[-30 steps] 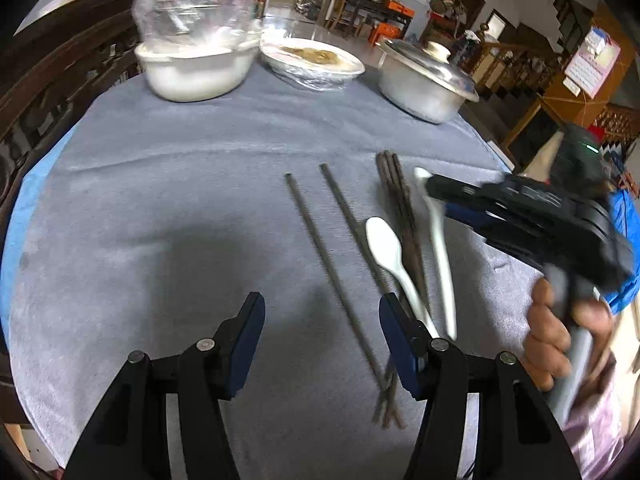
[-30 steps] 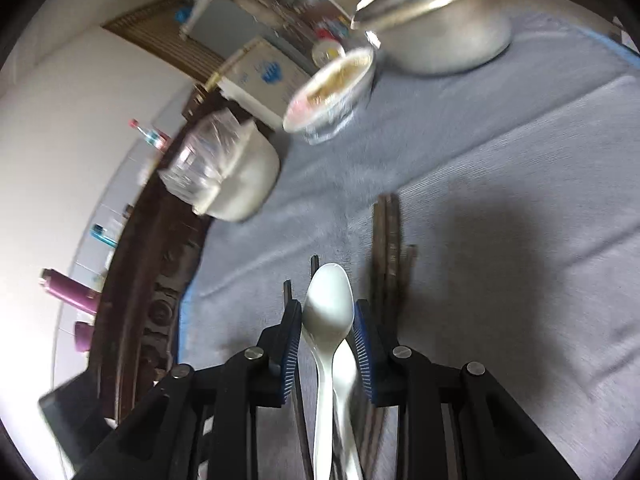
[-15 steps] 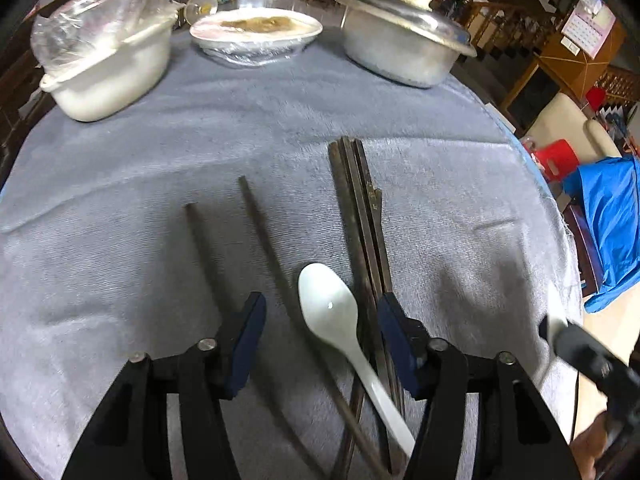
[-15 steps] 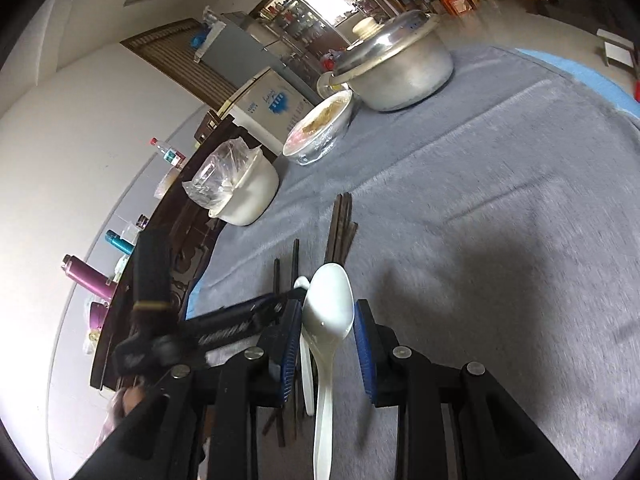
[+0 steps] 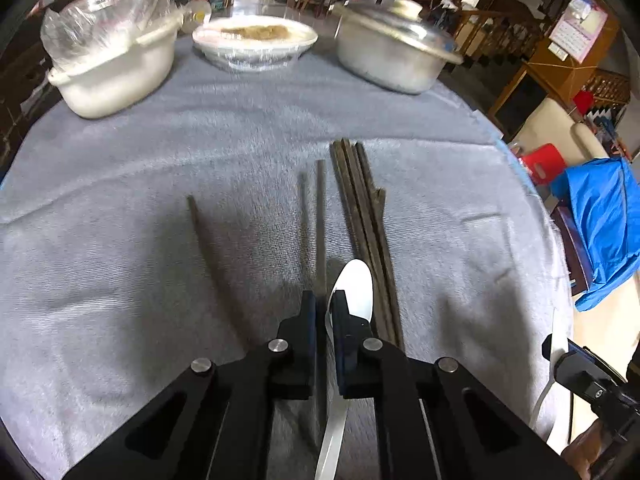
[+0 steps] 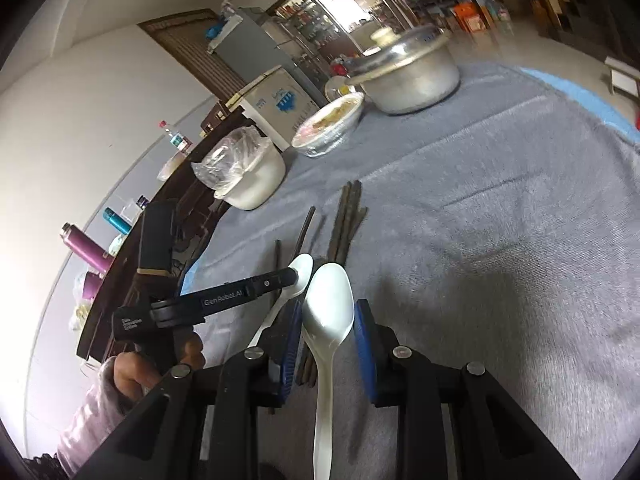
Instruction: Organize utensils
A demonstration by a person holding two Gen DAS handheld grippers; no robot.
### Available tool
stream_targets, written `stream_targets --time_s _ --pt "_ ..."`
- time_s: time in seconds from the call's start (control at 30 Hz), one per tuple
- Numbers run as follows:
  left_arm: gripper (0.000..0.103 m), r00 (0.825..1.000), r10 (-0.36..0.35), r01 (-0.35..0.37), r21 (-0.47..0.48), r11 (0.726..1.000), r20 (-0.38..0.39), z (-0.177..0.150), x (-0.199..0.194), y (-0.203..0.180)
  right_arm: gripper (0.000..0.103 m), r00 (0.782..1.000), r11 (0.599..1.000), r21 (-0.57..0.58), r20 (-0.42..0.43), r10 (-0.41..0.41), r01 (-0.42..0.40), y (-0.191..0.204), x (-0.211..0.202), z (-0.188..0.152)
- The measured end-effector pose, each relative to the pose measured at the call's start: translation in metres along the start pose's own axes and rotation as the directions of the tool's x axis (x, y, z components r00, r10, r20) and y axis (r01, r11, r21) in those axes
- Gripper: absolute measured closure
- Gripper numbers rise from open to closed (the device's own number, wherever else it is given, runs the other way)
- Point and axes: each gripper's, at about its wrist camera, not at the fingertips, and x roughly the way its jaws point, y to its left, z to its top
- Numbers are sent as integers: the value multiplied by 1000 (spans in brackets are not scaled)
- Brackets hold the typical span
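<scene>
Partly hidden, the chopstick (image 5: 321, 216) vanishes between left gripper (image 5: 325, 304) jaws.

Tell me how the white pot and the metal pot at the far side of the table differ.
The white pot is covered with crumpled clear plastic; the metal pot carries a metal lid with a knob. The white pot stands left of the wrapped dish, the metal pot right of it. Both stand upright on the grey cloth.
</scene>
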Motion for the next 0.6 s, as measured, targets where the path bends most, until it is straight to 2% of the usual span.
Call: stream_targets --time_s 0.17,0.37,0.47,0.6 --pt "95 997 -6 5 13 1000 78 -8 -44 -1 74 999 998 -63 47 18 -15 26 -23 -7" --pt "95 980 -71 71 4 997 188 -16 -93 -4 74 989 992 -116 134 69 -54 61 -52 -16" --pt "95 970 -97 106 -28 994 225 -21 -101 1 74 984 989 -133 157 88 -67 73 -59 -24" --pt "95 964 -128 155 -102 983 232 -25 -97 11 74 985 987 -136 142 99 -80 82 -61 -35"
